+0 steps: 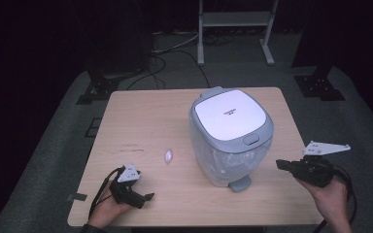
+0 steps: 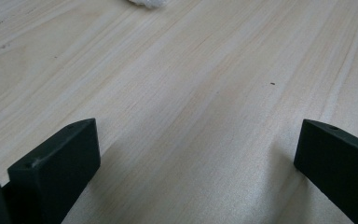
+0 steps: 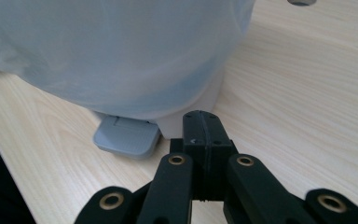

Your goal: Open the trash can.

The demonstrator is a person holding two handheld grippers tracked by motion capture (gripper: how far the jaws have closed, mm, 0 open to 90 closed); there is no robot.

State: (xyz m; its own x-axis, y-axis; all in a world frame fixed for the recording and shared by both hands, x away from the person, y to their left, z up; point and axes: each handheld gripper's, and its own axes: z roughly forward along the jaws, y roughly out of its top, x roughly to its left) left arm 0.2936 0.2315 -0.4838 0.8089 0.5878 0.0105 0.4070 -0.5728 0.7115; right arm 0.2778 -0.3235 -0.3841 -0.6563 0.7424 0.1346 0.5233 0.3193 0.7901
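Table is pale wood, rectangular, on grey carpet in a dark room. Black stand feet sit on the floor behind the table, left and right; a white frame and loose cables are further back.

Bin is the landmark: white lid, grey rim, clear liner, standing upright right of table centre. Its lid is down. Its grey pedal sticks out at the base toward the near edge.

Left of the bin: a small white wad lying alone on the wood, well apart from the bin. The back-left stretch of the table is bare wood with a few faint marks.

Left gripper is far left of the bin, near the front edge, low over the wood. Jaws stand wide apart, nothing between them; in the left gripper view there's bare grain between the pads, with the wad at the top edge.

Right gripper is just right of the bin, close to the table's right edge, pointed at the bin's base. Jaws are pressed fully together, gripping nothing. In the right gripper view the tip sits just beside the pedal, short of it; can't tell if it touches the bin wall.

Only a narrow strip of wood lies between the bin and the right edge. Plenty of free surface left of and behind the bin.
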